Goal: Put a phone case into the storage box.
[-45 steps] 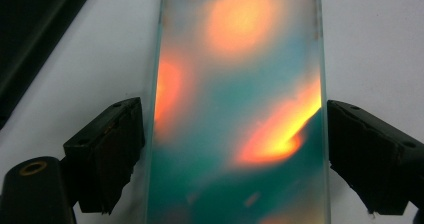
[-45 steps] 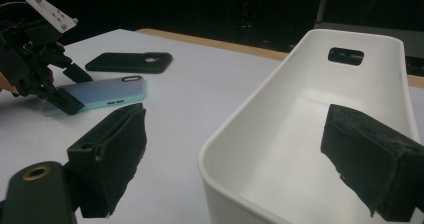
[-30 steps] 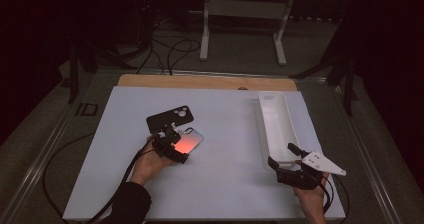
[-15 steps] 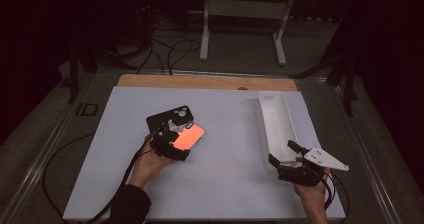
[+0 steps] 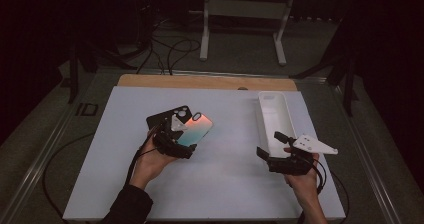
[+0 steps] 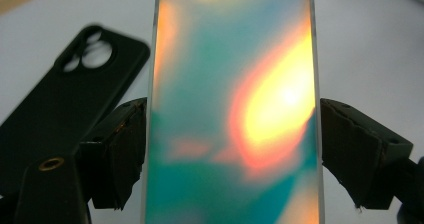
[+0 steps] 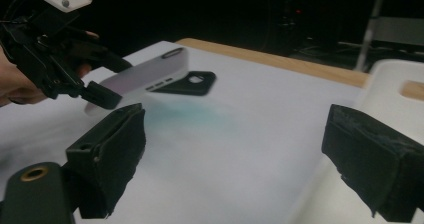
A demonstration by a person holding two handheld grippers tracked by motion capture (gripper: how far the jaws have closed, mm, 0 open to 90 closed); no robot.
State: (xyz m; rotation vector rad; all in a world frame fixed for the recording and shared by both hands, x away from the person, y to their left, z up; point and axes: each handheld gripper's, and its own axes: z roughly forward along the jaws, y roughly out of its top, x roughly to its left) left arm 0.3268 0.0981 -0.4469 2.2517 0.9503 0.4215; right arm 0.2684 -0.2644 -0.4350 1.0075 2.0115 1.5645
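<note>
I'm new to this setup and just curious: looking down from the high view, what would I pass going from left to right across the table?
Black phone case → left gripper, holding the shiny phone → white tray → right gripper, open and holding nothing.

The high view looks forward and down over the whole table (image 5: pixel 225 184). The left gripper view rides close on the phone (image 6: pixel 235 114), facing along it. The right gripper view looks low across the table at that phone (image 7: pixel 145 74) and black case (image 7: pixel 192 82).
</note>
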